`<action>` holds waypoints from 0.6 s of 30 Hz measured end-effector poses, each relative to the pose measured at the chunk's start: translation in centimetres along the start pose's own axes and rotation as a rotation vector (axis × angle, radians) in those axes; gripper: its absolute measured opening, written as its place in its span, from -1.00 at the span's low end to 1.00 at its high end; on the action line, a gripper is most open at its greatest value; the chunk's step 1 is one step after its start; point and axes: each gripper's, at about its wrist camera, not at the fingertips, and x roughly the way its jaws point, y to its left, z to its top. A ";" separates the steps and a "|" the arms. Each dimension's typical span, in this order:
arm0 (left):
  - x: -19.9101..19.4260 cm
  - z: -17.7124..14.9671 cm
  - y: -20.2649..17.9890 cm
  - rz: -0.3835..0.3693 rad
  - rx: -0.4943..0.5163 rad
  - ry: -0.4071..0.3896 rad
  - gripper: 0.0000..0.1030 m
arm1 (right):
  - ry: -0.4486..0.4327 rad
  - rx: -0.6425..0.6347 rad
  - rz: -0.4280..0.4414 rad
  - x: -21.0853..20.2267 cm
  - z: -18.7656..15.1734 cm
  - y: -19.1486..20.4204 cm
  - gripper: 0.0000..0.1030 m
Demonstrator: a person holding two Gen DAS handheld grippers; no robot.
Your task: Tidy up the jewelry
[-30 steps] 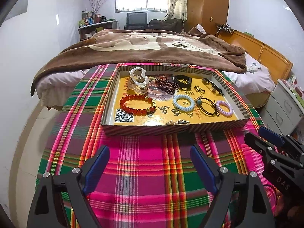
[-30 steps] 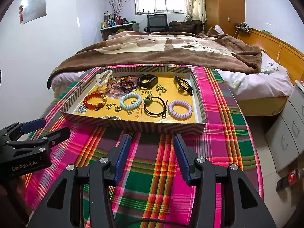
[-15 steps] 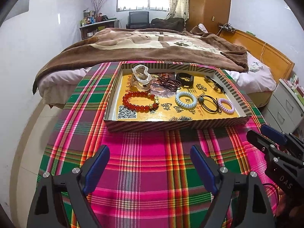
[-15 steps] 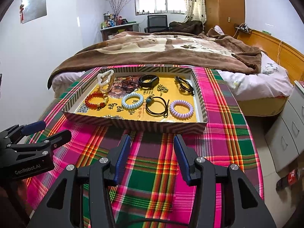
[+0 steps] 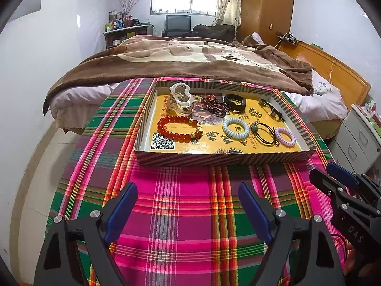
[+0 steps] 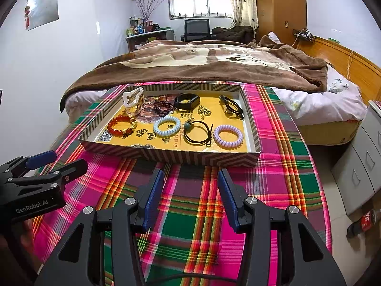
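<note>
A striped tray (image 5: 223, 159) with a yellow floor lies on the plaid cloth, ahead of both grippers. In it lie a red bead bracelet (image 5: 178, 128), a light-blue coil tie (image 5: 235, 127), a black cord tie (image 5: 264, 132), a purple coil tie (image 5: 285, 136), dark beads (image 5: 215, 106), a black band (image 5: 234, 101) and a white heart-shaped holder (image 5: 181, 97). My left gripper (image 5: 187, 190) hovers open over the cloth, short of the tray's near wall. My right gripper (image 6: 190, 176) also stands open and empty before the tray (image 6: 171, 156), level with the purple coil tie (image 6: 228, 136).
The plaid cloth (image 5: 185, 226) covers a table with edges falling away on both sides. A bed with a brown blanket (image 5: 190, 64) sits right behind the tray. Grey drawers (image 6: 357, 166) and a bottle (image 6: 364, 221) on the floor are at the right.
</note>
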 end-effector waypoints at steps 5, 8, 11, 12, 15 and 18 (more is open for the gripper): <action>0.0 0.0 0.0 0.015 0.002 -0.001 0.68 | -0.001 0.002 -0.001 0.0 0.0 0.1 -0.07; 0.0 0.0 0.0 0.016 0.003 0.000 0.68 | -0.002 0.004 0.000 -0.1 -0.1 0.1 -0.07; 0.0 0.0 0.0 0.019 0.004 -0.004 0.68 | 0.000 0.003 0.002 0.0 -0.1 0.2 -0.07; -0.1 0.0 0.0 0.025 0.005 -0.006 0.68 | 0.000 0.003 0.002 0.0 -0.1 0.2 -0.07; -0.1 0.0 0.0 0.030 0.009 -0.009 0.68 | -0.002 0.006 0.001 0.0 -0.1 0.2 -0.07; -0.1 0.1 -0.1 0.018 0.003 -0.010 0.68 | -0.003 0.008 -0.002 0.1 -0.1 0.2 -0.07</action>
